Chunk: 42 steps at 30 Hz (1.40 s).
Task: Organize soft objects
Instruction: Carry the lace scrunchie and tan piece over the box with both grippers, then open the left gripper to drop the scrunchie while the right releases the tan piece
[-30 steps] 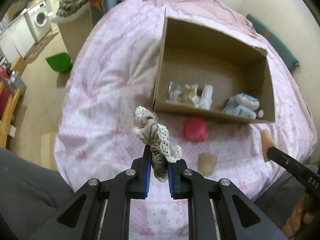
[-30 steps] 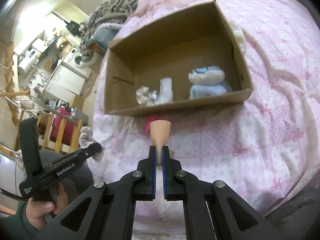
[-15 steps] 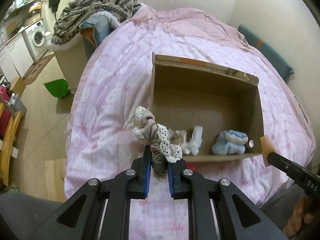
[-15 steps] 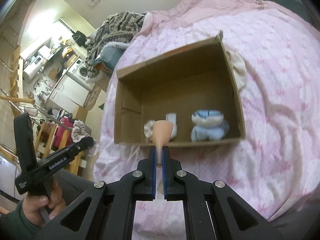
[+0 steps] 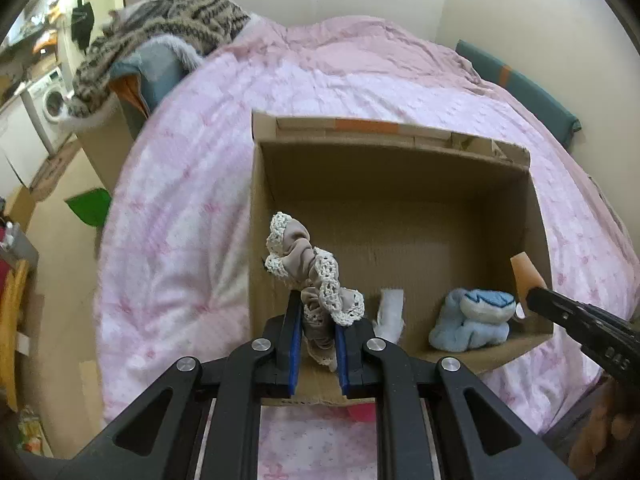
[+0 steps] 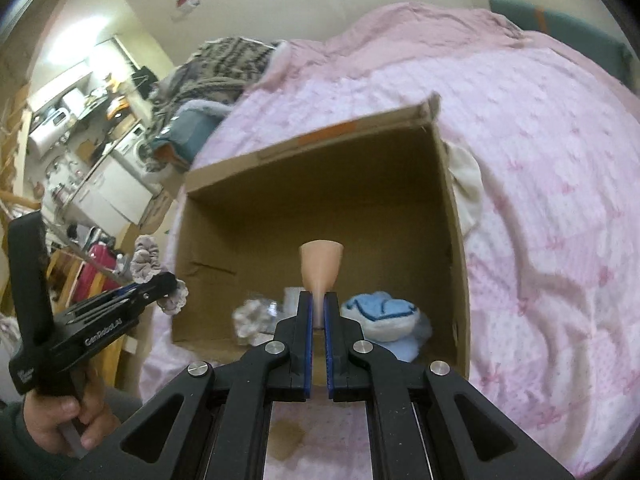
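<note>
Scrunchie beige w/ cream lace; box brown; bedspread pink floral.

The open brown cardboard box has its near wall partly hidden behind the black left gripper; a bright pink object peeks below it, too covered to identify. In the right wrist view, the crumpled clear-and-white items are blurred

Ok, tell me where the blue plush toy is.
The blue plush toy lies inside the cardboard box, in its near right corner, right of the white item.
</note>
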Available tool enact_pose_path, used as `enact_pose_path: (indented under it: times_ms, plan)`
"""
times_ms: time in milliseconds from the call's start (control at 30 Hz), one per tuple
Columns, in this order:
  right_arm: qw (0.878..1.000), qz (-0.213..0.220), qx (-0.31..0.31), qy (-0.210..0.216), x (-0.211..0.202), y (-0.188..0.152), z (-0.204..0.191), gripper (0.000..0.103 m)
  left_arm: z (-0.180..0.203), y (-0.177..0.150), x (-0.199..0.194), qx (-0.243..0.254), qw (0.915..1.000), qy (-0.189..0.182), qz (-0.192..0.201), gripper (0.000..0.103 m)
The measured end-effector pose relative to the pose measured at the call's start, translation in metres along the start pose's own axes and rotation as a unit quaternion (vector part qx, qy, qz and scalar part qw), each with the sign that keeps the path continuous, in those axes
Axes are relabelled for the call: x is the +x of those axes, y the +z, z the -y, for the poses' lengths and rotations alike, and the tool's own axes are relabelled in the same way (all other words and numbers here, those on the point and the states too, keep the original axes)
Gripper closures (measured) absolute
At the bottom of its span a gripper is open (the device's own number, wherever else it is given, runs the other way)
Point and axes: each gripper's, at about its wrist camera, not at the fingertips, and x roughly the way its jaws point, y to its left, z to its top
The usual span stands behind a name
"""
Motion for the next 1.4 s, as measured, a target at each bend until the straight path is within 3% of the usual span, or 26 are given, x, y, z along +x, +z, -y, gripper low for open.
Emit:
enact_pose_path:
  times_ms: [500, 900, 1033, 1133, 1200, 1267, 1400]
  plan:
    - [1.000, -0.026, 0.007, -0.008, 0.022, -0.005, 0.005, 0.096, 0.001, -0.005, 0.023, -0.010, 0.9993, -0.011, -0.036, 0.090]
    - [0.999, -0.031, 0.008, 0.004, 0.025, -0.006, 0.003, 0.094, 0.014, -0.011, 0.022, 0.017, 0.9995, -0.016, -0.022, 0.088]
    - [1.000, -0.024, 0.010, 0.013, 0.023, -0.005, 0.001, 0.082, 0.017, -0.012, 0.023, 0.023, 0.9993, -0.017, -0.024, 0.086]
    - [1.000, -0.016, 0.016, 0.017, 0.020, -0.004, 0.001, 0.069, 0.018, -0.012, 0.020, 0.024, 0.9993, -0.022, -0.017, 0.072]
    - [0.999, -0.006, 0.028, 0.021, 0.017, -0.003, 0.004, 0.025, 0.019, -0.011, 0.017, 0.022, 0.9995, -0.021, -0.010, 0.034]
    - [0.999, 0.013, 0.035, 0.018, 0.010, -0.002, 0.007, 0.021, 0.019, -0.012, 0.011, 0.016, 0.9997, -0.020, 0.003, 0.023]
    - [0.999, 0.015, 0.040, 0.021, 0.008, 0.000, 0.010, 0.021, 0.020, -0.012, 0.009, 0.020, 0.9997, -0.016, 0.005, 0.023]
